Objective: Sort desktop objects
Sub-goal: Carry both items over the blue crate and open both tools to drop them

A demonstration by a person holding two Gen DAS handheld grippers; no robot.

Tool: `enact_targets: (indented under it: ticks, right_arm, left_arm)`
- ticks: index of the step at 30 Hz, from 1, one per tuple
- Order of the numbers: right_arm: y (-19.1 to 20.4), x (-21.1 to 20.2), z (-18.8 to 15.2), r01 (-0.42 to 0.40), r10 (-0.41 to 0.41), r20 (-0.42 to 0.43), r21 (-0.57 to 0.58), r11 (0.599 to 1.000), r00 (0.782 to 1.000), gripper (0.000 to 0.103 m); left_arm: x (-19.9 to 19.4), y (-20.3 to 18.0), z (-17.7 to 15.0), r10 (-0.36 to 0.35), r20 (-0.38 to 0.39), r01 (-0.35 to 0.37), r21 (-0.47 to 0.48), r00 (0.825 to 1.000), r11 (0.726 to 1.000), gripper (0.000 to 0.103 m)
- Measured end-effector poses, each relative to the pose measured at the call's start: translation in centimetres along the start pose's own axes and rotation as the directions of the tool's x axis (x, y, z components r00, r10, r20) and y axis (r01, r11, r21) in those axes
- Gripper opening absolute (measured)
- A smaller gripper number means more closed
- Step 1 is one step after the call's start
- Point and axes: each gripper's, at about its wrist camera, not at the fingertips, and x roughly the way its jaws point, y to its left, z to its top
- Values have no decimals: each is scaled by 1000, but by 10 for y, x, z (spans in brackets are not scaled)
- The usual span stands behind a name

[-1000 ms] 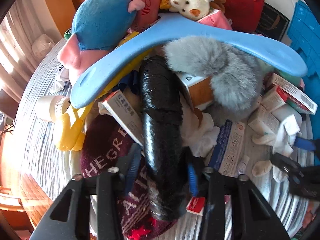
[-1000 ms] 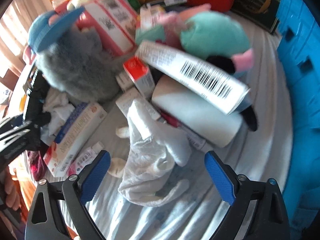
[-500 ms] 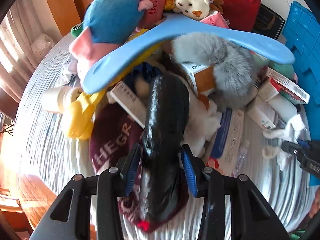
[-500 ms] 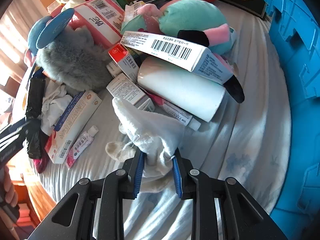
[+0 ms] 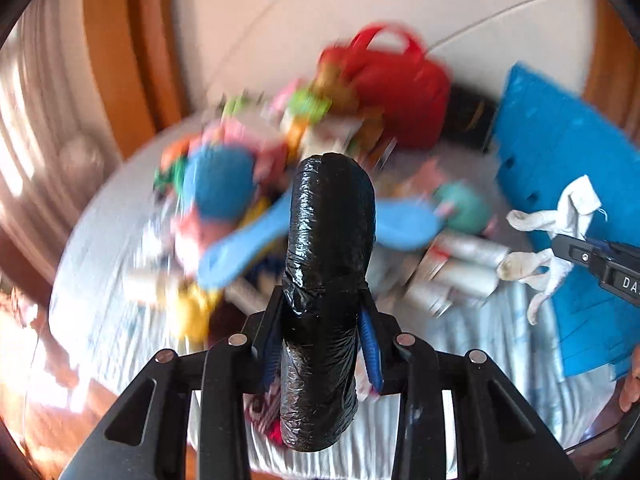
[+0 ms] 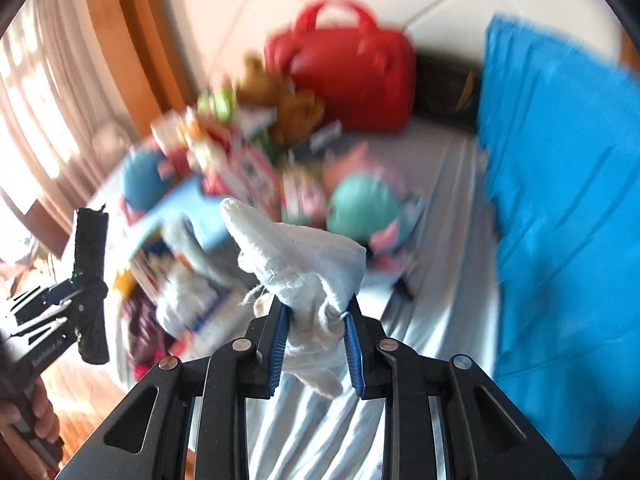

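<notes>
The left hand-held gripper [image 5: 325, 334] is clamped on a black plastic-wrapped roll [image 5: 328, 272], held above the heap, its lower end jutting past the fingers; the jaws have just narrowed on it. The right hand-held gripper [image 6: 315, 334] pinches a white sock [image 6: 304, 264], bunched, toe pointing up, over the pale sheet [image 6: 432, 264]. Motion blur smears the pile behind: a red bag [image 6: 352, 84], a teal plush [image 6: 366, 206] and a blue crate [image 6: 560, 184], cut off at right, stay recognisable; boxes cannot be read.
</notes>
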Motion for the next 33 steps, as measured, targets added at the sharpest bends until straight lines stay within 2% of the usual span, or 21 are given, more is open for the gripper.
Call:
enact_targets:
  ticks: [2, 5, 8, 11, 14, 17, 19, 22, 24, 29, 31, 33]
  right_arm:
    - [11, -32, 7, 14, -15, 79, 11, 1000, 997, 26]
    - [10, -84, 18, 58, -62, 193, 26, 998, 979, 26]
    - [1, -134, 23, 113, -129, 285, 73, 991, 950, 26]
    - [-19, -179, 26, 169, -202, 352, 121, 978, 914, 26]
    - [-46, -214, 24, 233, -274, 381, 153, 960, 883, 26]
    - [-80, -243, 17, 287, -330, 388, 166, 943, 861, 26]
    - [-105, -259, 12, 337, -375, 384, 165, 927, 844, 26]
    - [-144, -270, 5, 393, -425, 357, 163, 905, 831, 26]
    - [-177, -274, -2, 415, -444, 323, 158, 896, 836, 26]
    - [-254, -253, -27, 458, -470, 186, 106, 882, 863, 26]
    - [-284, -246, -41, 443, -453, 131, 96, 891, 882, 26]
    - [-307, -240, -44, 428, -435, 92, 89, 900, 896, 26]
  left_arm:
    - [-22, -12, 16, -50, 65, 48, 39, 997, 998, 33]
    - [-49, -37, 45, -140, 147, 124, 111, 979, 986, 33]
    - [-67, -67, 64, -237, 191, 199, 195, 953, 960, 33]
    - [-85, -101, 80, -321, 203, 269, 248, 925, 931, 33]
    - [-99, -144, 88, -389, 198, 323, 295, 900, 899, 33]
    - [-118, -190, 96, -448, 189, 372, 335, 874, 866, 33]
    - [-130, -227, 101, -494, 182, 415, 348, 850, 841, 33]
    - [-139, -285, 104, -541, 133, 472, 349, 830, 810, 33]
    - [-133, -324, 101, -546, 80, 486, 360, 834, 796, 33]
    - [-98, -419, 79, -479, -104, 478, 403, 871, 781, 33]
    - [-79, -443, 66, -429, -169, 459, 417, 887, 784, 33]
    - [-69, -455, 56, -401, -213, 454, 428, 891, 781, 33]
